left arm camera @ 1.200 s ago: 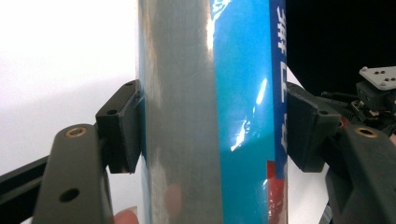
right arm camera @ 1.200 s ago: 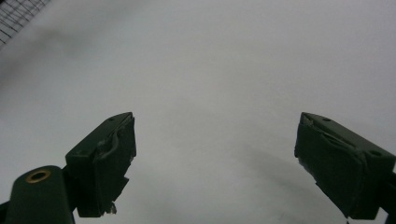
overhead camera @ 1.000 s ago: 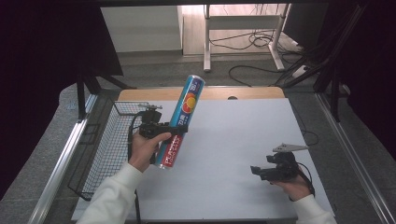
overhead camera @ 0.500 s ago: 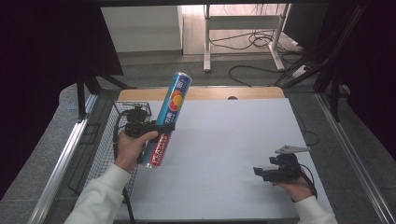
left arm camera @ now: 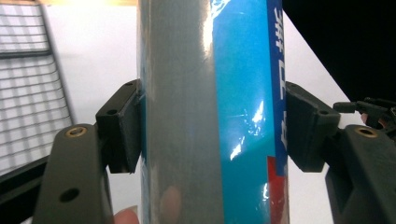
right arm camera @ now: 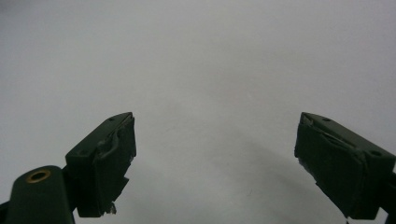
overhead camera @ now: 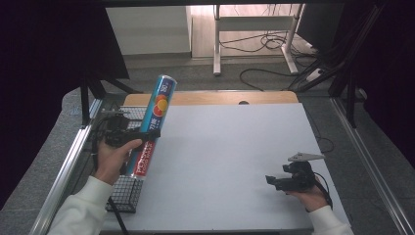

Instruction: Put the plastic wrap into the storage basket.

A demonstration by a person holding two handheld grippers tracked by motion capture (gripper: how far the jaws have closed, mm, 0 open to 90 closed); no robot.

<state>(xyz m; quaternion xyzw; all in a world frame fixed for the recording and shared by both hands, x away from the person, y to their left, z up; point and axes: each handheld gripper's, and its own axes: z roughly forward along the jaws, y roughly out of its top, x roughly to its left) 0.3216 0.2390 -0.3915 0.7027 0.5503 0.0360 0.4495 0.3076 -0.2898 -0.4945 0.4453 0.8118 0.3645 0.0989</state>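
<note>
While it is held clear of the table (overhead camera: pixel 235 161), the tall blue tube (overhead camera: pixel 155 122) is seen tilted, its silver top leaning up and away from the person and its red lower end pointing down toward the near left. A picture of fruit and white lettering are carried on its blue wrap, and a red band is shown at the bottom. The tube is pinched about its middle by the left claw (overhead camera: pixel 128 139), and in the left gripper view the two black pads (left arm camera: pixel 125 128) are pressed flat against its opposite sides (left arm camera: pixel 210 112). A fingertip of the person's hand is glimpsed at the bottom edge of that view, just beside the tube.

Below and to the left of the tube, a wire basket (overhead camera: pixel 125 193) is set at the left edge of the table, and the tube's lower end is seen above its inner rim. A strip of bare wood (overhead camera: pixel 210 98) is left showing beyond the tube, at the far edge of the white table.

Well apart from the tube, near the right front corner of the table, the right claw (overhead camera: pixel 270 180) is held low in the person's other hand, pointed toward the tube's side. Its jaws are spread wide with nothing between them, as the right gripper view shows over plain white surface (right arm camera: pixel 210 70).
</note>
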